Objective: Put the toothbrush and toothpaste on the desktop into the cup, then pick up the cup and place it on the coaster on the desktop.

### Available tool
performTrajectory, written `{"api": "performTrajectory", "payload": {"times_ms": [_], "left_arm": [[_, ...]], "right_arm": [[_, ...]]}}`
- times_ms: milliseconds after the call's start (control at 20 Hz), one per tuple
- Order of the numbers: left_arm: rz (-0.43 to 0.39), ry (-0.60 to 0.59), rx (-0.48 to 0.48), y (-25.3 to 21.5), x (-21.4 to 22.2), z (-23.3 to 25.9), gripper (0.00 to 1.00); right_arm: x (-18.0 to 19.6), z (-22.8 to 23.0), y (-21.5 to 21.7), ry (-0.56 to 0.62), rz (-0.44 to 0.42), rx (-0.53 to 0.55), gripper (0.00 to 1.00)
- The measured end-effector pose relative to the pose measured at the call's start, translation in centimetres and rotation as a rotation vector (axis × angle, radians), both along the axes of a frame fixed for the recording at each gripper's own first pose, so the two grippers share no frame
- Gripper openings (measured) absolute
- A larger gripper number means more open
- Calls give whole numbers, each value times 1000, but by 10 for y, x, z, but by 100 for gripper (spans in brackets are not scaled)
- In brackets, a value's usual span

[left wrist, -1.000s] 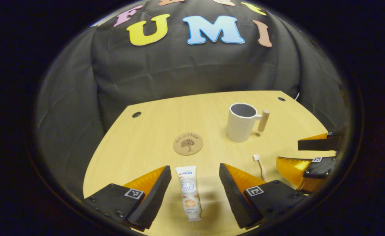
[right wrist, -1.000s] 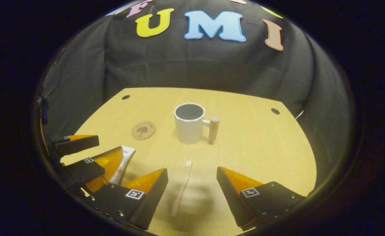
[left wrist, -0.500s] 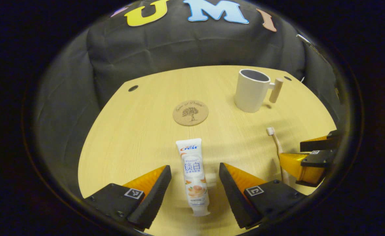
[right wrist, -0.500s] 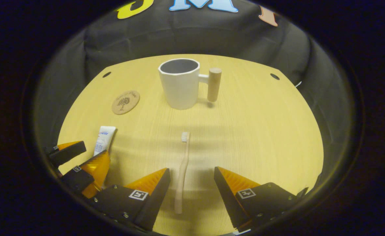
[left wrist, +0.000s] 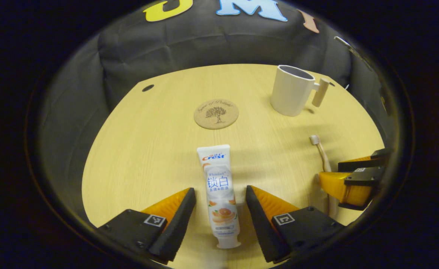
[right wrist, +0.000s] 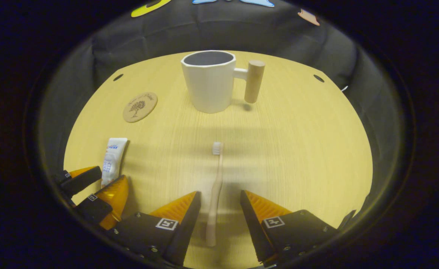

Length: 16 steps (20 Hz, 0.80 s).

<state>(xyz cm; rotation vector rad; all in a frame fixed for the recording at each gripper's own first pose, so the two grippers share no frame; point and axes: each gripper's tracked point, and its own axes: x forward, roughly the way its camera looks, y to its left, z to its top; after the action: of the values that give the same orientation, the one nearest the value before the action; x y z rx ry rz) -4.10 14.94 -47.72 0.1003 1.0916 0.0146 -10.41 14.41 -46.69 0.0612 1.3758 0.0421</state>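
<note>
A white toothpaste tube (left wrist: 219, 186) lies flat on the wooden desktop (left wrist: 144, 149), cap end toward me. My left gripper (left wrist: 219, 189) is open, one finger on each side of the tube with small gaps. In the right gripper view a pale toothbrush (right wrist: 216, 175) lies bristles away, its handle between the fingers of my open right gripper (right wrist: 219, 192), untouched. The white cup (right wrist: 209, 82) with a wooden handle stands upright and empty beyond the brush. A round cork coaster (left wrist: 216, 113) lies left of the cup. The right gripper (left wrist: 350, 175) straddles the toothbrush (left wrist: 321, 149) at the left gripper view's right edge.
The desktop ends at the black cloth wall behind the cup (left wrist: 291, 90). Small cable holes (left wrist: 148, 87) (right wrist: 319, 78) sit near the far corners. The left gripper (right wrist: 92, 183) and the toothpaste (right wrist: 114, 157) sit low on the left in the right gripper view, near the coaster (right wrist: 140, 107).
Both grippers have come forward and down, so tube and brush now lie deeper between their fingers. Cup and coaster have stayed in place.
</note>
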Motion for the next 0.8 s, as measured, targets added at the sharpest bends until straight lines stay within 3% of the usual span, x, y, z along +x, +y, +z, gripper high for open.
{"api": "performTrajectory", "payload": {"times_ms": [100,150,250,350,500,550,700,800], "left_arm": [[-11,5,-13,-6,1,-1,79],[-17,4,-24,-10,2,0,74],[-18,9,-39,-14,2,-3,55],[-15,12,-45,-13,-2,-1,48],[-8,22,-46,-14,0,-1,45],[-10,28,-31,-13,-1,-2,46],[-16,28,19,-12,0,-1,25],[-21,22,32,-13,1,-1,19]], "right_arm": [[1,0,0,6,-3,3,57],[-2,0,0,16,1,4,57],[-4,-3,0,28,4,9,60],[-4,-3,1,26,0,8,24],[2,-15,0,25,-10,2,24],[-3,-2,1,37,-20,-1,5],[-2,-2,3,40,-4,-3,2],[-1,-2,4,28,-5,2,2]]}}
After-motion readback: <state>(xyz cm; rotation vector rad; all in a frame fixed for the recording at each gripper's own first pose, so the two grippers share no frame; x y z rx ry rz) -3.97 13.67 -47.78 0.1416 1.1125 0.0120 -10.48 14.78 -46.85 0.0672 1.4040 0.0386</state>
